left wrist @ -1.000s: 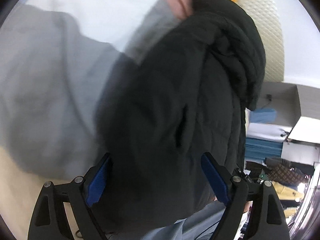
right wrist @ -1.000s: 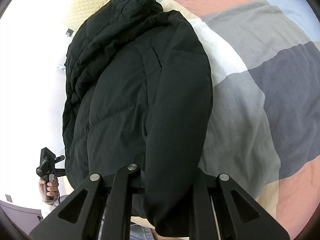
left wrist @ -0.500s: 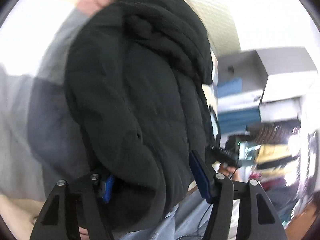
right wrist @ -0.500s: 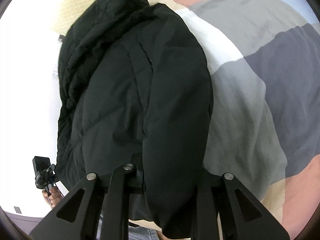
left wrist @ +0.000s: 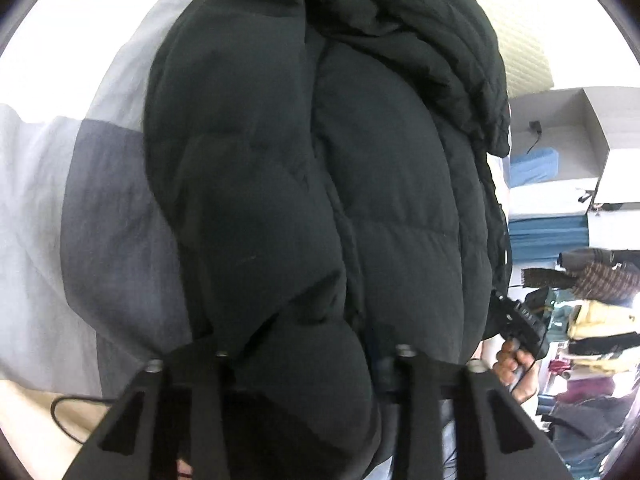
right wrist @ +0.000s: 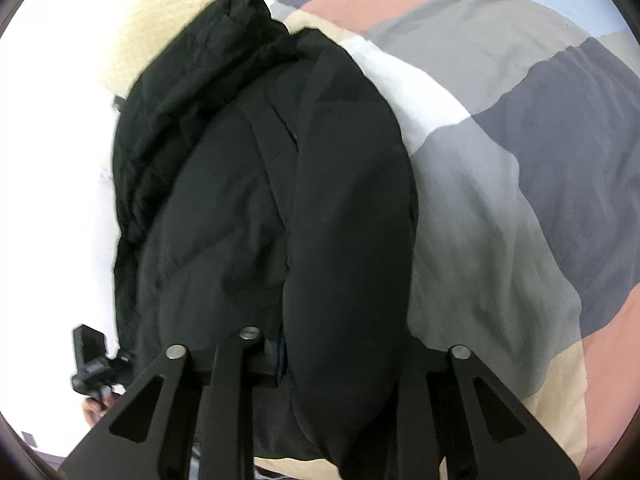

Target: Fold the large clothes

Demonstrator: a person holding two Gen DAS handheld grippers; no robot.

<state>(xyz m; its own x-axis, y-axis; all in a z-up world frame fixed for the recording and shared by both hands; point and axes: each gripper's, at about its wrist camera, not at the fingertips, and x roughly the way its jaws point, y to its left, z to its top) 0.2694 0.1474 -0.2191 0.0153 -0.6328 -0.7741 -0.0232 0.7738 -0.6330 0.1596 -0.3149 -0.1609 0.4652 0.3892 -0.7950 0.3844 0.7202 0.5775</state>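
Observation:
A black puffer jacket (left wrist: 360,160) hangs bunched over a patchwork bedspread (left wrist: 112,220) and fills both wrist views. My left gripper (left wrist: 308,360) is closing, and a thick padded fold of the jacket bulges between its pads. My right gripper (right wrist: 340,344) is shut on another long fold of the jacket (right wrist: 260,200), with the bedspread (right wrist: 520,160) to its right. Both sets of fingertips are buried in the fabric. A hand (left wrist: 516,372) holding the other gripper's handle shows at the right edge of the left wrist view.
Shelves with stacked folded clothes (left wrist: 592,280) and an open white box (left wrist: 560,120) stand to the right in the left wrist view. A dark cable (left wrist: 68,412) lies at the lower left. A cream textured pillow (right wrist: 160,32) sits behind the jacket.
The left gripper's jaws have gone from wide open around the jacket to closed on a fold of it, and it has shifted sideways. The right gripper keeps its grip.

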